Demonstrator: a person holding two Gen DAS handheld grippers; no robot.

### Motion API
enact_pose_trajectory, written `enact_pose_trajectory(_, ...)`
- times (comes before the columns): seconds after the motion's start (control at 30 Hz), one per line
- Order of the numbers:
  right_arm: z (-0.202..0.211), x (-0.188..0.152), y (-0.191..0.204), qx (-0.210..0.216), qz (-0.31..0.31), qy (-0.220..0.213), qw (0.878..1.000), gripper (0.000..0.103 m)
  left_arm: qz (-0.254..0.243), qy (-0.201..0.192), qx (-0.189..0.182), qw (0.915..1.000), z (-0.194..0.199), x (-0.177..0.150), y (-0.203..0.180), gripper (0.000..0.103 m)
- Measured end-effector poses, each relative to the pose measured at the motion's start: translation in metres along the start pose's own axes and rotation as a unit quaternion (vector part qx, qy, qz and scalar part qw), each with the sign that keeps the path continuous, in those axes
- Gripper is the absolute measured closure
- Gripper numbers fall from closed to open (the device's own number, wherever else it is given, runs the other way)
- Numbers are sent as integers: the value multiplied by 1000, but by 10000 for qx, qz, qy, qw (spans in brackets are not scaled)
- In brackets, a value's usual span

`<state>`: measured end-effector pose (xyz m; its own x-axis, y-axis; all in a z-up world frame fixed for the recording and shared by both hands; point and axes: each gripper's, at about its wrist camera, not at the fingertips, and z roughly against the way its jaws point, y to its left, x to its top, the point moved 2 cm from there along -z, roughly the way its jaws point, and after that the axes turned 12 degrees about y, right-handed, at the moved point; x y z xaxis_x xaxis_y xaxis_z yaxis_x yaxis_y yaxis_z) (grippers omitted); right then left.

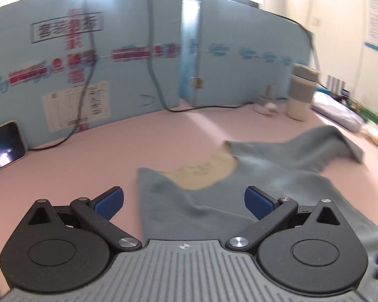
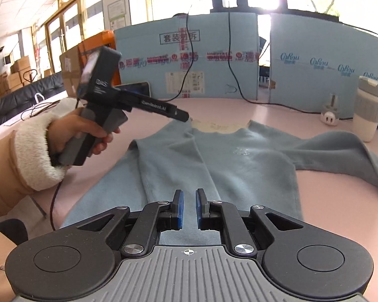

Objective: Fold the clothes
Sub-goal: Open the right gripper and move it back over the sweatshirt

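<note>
Sweater (image 2: pixel 239 161) lies on the pink surface (image 2: pixel 277 110), left side folded in (right sleeve still spread); left hand-held gripper (image 1: pixel 184 202) gapes wide, right hand-held gripper (image 2: pixel 189 209) is narrowed, holding nothing.

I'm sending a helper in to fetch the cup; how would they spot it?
On the pink table, look along the blue foam wall to the right end. The cup stands upright beyond the sweater's sleeve: tall, cream, grey-banded, grey-lidded, unlike the small white plug adapter beside it.

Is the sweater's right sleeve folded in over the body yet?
No, the sleeve lies spread out sideways on the pink table, beside the sweater body.
</note>
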<state>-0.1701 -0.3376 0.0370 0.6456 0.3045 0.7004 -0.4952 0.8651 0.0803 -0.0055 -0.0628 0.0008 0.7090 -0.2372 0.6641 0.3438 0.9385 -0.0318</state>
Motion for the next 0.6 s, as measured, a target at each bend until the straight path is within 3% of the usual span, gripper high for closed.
enact_pose_trajectory(0.37,-23,-10,-2,-68,-106,352,9993,91,-645,319,-397,9966,6,-36,-35,0)
enact_pose_trajectory(0.53,-26,-13,-3,-19,-181,415,9990,89,-452,326,-462,9974,11,-32,-33,0)
enact_pose_trajectory(0.6,-28,-15,-4,1,-211,439,9988,81,-395,275,-513,9975,16,-31,-33,0)
